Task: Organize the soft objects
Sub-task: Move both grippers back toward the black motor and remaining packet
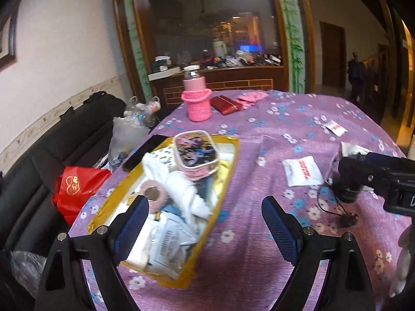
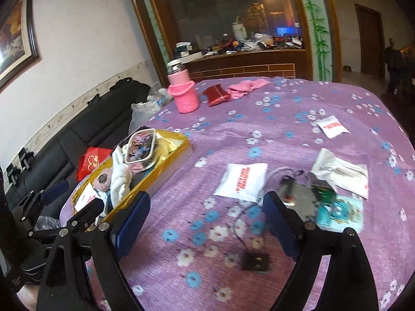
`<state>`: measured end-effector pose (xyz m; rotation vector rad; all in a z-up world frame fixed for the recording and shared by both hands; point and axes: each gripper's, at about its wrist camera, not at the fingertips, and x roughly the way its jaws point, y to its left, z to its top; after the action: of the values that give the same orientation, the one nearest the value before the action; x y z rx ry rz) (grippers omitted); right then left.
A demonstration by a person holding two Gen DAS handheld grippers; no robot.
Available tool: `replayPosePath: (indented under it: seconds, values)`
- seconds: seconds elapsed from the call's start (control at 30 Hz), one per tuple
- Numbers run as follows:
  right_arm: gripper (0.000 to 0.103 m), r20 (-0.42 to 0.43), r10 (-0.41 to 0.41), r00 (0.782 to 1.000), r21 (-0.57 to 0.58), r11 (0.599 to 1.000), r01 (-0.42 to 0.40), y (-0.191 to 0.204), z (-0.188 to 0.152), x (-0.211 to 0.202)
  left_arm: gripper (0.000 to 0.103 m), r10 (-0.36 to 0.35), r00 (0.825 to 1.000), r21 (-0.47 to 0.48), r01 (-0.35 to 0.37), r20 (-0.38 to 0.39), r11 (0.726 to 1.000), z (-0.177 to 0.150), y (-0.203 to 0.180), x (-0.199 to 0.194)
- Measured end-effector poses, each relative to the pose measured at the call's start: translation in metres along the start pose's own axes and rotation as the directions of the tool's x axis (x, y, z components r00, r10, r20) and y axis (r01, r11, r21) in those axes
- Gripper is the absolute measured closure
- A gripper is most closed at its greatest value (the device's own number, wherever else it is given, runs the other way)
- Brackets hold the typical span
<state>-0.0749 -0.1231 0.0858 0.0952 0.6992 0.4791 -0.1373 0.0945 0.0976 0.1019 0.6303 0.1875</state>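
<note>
Gold tray (image 1: 228, 167), long axis toward pink bottle (image 1: 195, 101)

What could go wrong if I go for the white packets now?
1. A thin black cord lies loose near the nearest white packet; the open right gripper could snag it.
2. The gold tray is already heaped, so added items may slide off.

A pink knit-sleeved bottle (image 2: 182, 92) stands at the far edge of the purple flowered counter (image 2: 259, 134), with a black sofa (image 2: 85, 134) to its left, a red bag (image 1: 75, 189) on that sofa, and a framed picture (image 2: 15, 39) on the wall above.
</note>
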Motion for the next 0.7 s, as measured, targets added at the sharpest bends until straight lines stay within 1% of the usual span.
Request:
replayPosePath:
  seconds: [0.2,0.27,0.37,0.47,0.6,0.7]
  values:
    - [0.015,0.020,-0.015,1.000,0.031,0.999,0.014,-0.025,-0.006,-0.014,0.012,-0.031,0.999,0.049,0.033,-0.030,0.998,0.000,-0.028,0.004]
    - [0.015,0.027,-0.021,0.999,0.045,0.999,0.020,-0.036,-0.007,-0.019,0.012,-0.053,0.997,0.062,0.056,-0.051,0.997,0.000,-0.036,0.008]
    - [0.015,0.037,-0.042,0.998,0.082,0.996,0.038,-0.062,-0.002,-0.028,0.012,-0.136,0.984,0.042,0.141,-0.117,0.989,-0.002,-0.042,0.019]
    - [0.015,0.044,-0.110,0.993,0.142,0.984,0.103,-0.099,0.003,-0.039,0.012,-0.198,0.965,0.003,0.201,-0.170,0.979,-0.007,-0.047,0.030]
    - [0.015,0.025,-0.206,0.978,0.225,0.955,0.195,-0.152,0.012,-0.047,0.012,-0.225,0.946,0.003,0.232,-0.233,0.973,-0.018,-0.062,0.049]
    - [0.015,-0.012,-0.233,0.972,0.266,0.937,0.228,-0.182,0.018,-0.042,0.012,-0.249,0.930,0.010,0.262,-0.269,0.965,-0.024,-0.072,0.058]
